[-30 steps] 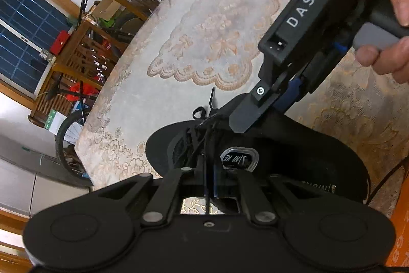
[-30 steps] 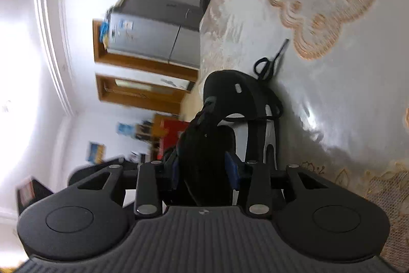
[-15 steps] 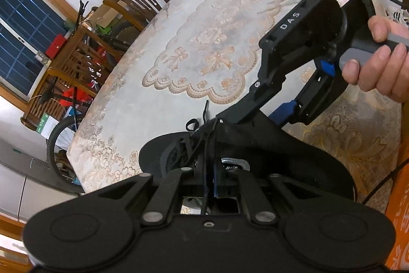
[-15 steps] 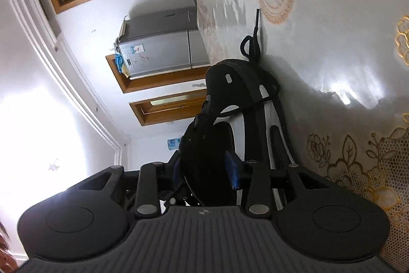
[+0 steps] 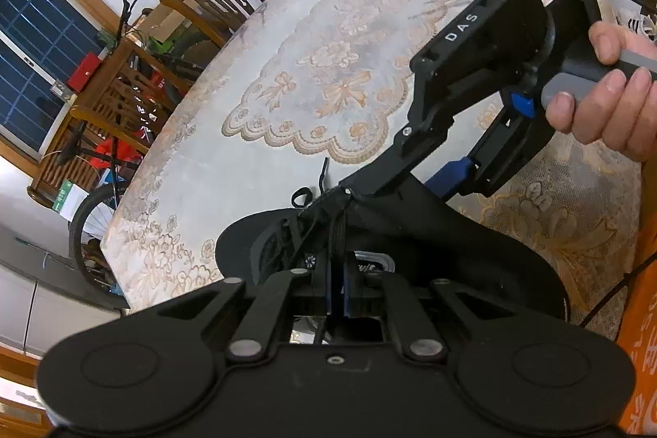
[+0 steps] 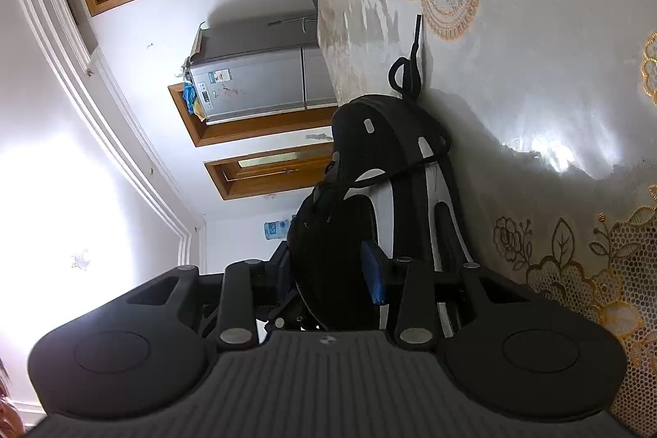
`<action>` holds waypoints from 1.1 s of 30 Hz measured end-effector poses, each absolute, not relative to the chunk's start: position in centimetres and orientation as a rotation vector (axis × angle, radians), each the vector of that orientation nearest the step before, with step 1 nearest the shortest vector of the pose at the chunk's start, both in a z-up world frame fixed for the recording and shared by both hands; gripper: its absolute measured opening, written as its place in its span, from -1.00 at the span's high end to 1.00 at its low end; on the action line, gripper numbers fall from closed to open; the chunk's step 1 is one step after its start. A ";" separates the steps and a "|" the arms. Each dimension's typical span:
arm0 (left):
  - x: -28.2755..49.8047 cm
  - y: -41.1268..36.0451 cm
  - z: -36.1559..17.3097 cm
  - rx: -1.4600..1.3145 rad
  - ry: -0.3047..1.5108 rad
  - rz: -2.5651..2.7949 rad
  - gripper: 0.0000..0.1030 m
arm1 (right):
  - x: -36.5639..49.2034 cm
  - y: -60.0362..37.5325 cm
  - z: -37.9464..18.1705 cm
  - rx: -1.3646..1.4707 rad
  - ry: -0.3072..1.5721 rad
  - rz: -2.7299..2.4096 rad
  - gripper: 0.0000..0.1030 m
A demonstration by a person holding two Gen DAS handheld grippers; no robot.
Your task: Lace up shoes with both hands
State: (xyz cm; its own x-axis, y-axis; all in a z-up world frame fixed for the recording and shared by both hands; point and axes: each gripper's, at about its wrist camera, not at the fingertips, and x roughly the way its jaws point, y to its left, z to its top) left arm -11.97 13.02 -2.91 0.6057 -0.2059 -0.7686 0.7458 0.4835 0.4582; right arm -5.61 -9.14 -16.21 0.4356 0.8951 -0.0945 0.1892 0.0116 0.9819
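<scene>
Left gripper (image 5: 336, 286) pinched tight on lace (image 5: 337, 232), frame centre. Right gripper (image 6: 332, 274) clamps shoe (image 6: 394, 167) heel, partly spread. Risk: hard tug slips lace or tips shoe.

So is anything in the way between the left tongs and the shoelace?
No, nothing visible. The left tongs are pinched shut on the black lace, just above the shoe. The right tongs clamp the shoe's heel end.
</scene>
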 end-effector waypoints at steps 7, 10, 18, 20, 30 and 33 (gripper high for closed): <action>-11.8 13.0 -2.7 0.880 0.702 -0.642 0.91 | -5.5 -9.2 -16.3 1.474 1.010 0.735 0.24; -11.8 13.1 -2.7 0.874 0.698 -0.635 0.91 | -5.4 -9.2 -16.3 1.472 1.011 0.737 0.24; -11.5 13.3 -2.5 0.864 0.705 -0.637 0.91 | -5.2 -9.1 -16.4 1.466 1.014 0.741 0.24; -11.6 13.3 -2.7 0.869 0.708 -0.644 0.90 | -5.2 -9.1 -16.4 1.465 1.014 0.742 0.24; -11.6 13.2 -2.5 0.858 0.696 -0.660 0.89 | -5.2 -9.1 -16.4 1.464 1.014 0.744 0.24; -11.8 13.2 -2.4 0.858 0.692 -0.670 0.89 | -5.2 -9.1 -16.4 1.463 1.014 0.744 0.24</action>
State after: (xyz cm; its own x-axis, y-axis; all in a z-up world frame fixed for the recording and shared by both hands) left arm -11.78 13.21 -2.45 0.5967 -0.2412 -0.7654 0.7572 0.4851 0.4374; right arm -5.22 -9.05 -16.39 0.4259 0.8995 -0.0972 0.1770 0.0226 0.9840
